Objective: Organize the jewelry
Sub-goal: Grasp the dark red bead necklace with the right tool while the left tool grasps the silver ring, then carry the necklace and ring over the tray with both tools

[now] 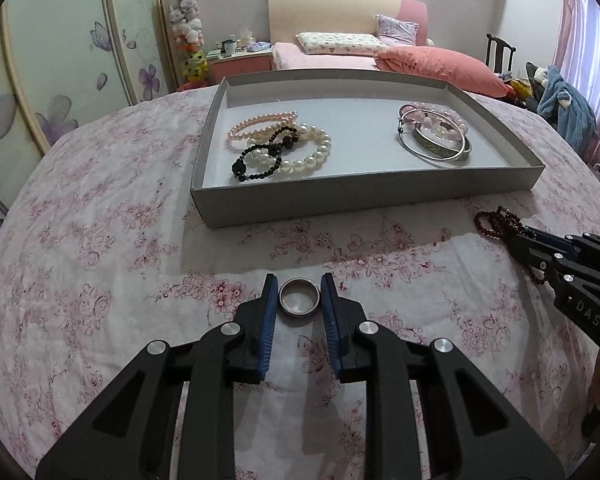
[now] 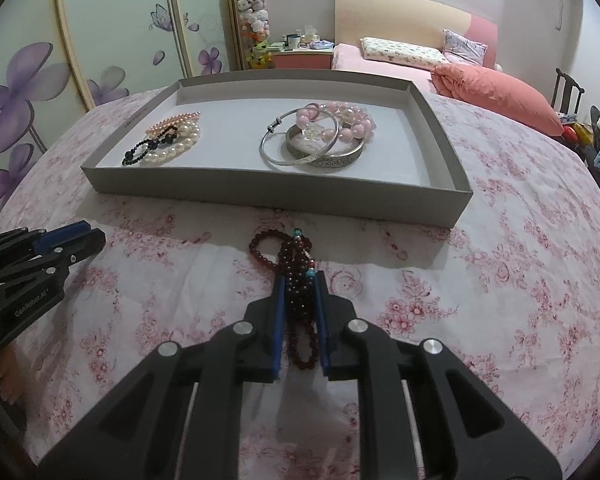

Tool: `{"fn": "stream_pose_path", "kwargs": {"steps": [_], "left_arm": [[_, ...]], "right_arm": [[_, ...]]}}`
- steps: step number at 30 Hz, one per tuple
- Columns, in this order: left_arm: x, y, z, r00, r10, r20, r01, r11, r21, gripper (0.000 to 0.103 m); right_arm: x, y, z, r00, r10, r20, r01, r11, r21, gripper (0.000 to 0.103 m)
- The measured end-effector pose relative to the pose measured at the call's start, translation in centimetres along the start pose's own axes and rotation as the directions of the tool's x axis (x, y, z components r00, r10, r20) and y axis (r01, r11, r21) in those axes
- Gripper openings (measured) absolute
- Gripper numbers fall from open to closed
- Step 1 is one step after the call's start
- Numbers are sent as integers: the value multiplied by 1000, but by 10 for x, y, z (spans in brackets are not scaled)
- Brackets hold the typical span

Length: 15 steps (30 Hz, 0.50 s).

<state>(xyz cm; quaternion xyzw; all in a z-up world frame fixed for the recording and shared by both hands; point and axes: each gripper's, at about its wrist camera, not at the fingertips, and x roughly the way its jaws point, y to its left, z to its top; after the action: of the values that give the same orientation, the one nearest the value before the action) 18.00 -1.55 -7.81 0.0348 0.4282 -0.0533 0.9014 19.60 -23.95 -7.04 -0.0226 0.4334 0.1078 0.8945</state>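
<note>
While the left gripper point(image 1: 300, 286) brackets the metal ring point(image 1: 300, 297) on the bedspread point(image 1: 100, 280), jaws narrowly apart, the right gripper point(image 2: 300, 286) clamps the dark-red bead strand point(image 2: 298, 280); next, transfer both into the grey tray point(image 2: 260, 186).

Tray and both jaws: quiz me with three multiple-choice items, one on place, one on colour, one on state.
1. Where does the metal ring lie?
A. in the grey tray
B. on the floral cloth
C. on the bed

2. What colour is the bead strand at the right gripper?
A. dark red
B. white
C. green

3. How does the left gripper stand?
A. shut on pearls
B. out of view
C. open around the ring

Key: B, cloth shows beneath it; A, dark red beads between the jaws; C, gaps show either side.
</note>
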Motion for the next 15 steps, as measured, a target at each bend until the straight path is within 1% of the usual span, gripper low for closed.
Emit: {"fn": "stream_pose_path", "kwargs": {"steps": [15], "left_arm": [[0, 0, 0, 1000, -7, 0, 7, 1000, -6, 23]], "right_arm": [[0, 0, 0, 1000, 0, 0, 0, 1000, 1, 16]]}}
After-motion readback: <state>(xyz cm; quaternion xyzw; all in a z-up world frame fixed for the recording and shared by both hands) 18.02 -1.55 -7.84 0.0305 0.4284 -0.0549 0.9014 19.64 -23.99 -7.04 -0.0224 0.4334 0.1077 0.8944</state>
